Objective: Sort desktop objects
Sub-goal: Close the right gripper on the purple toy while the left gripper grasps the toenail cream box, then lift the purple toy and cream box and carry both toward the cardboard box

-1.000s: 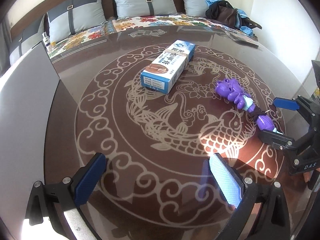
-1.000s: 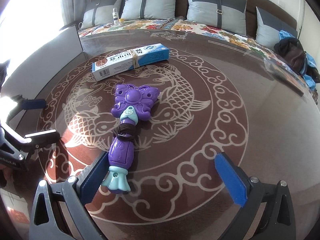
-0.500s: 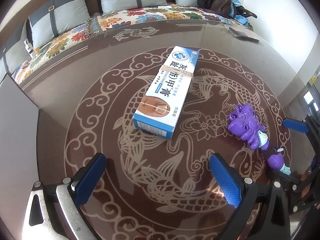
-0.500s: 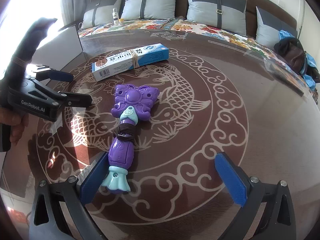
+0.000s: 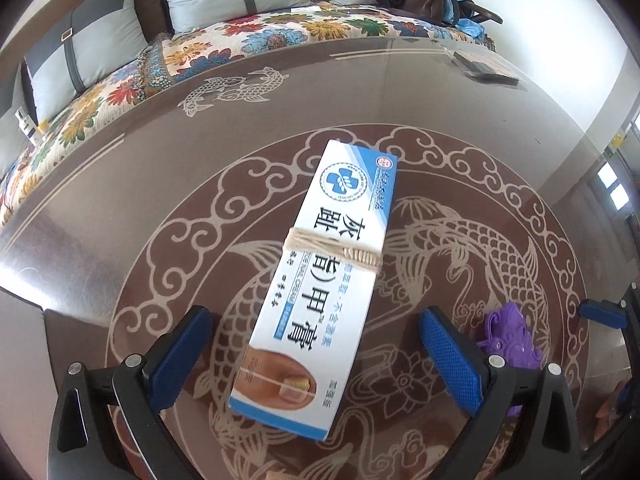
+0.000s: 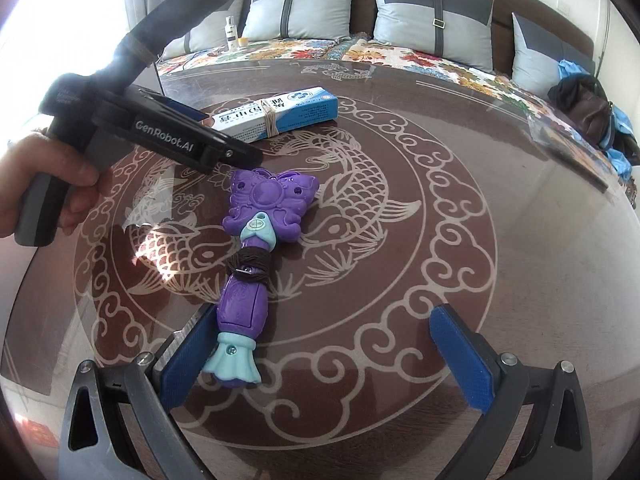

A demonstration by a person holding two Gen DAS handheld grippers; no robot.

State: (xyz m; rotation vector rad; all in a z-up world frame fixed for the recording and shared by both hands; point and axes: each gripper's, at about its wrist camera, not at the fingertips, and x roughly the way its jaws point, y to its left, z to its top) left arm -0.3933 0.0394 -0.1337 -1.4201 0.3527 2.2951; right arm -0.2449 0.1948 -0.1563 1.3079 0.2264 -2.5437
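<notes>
Sorting looked barely begun; nothing lifted yet, both items lay flat on the table (image 5: 120, 184), no bin or sorted pile in view.

Left to right: the left gripper (image 5: 320, 360) was wide open w/ its blue pads either side of the near end of the box (image 5: 320, 288), gaps on both sides, so not touching it, holding nothing. The box, white and blue w/ string wound round its middle, lay lengthwise away from the gripper, near the table centre. Judged the step in hand as lining up for a grab on the box.

Right of it, the toy wand (image 6: 256, 248), purple w/ a dark band round its neck, lay apart from the box. The right gripper (image 6: 326, 356) was also wide open and empty; its left pad sat just beside the wand's handle end, contact not clear, other pad well apart.

Room: plenty of bare glass round both items. Table edge near the cushions (image 5: 92, 44) far side; right edge nearer the wand. The two grippers were close together, so crossing paths seemed the main risk.
</notes>
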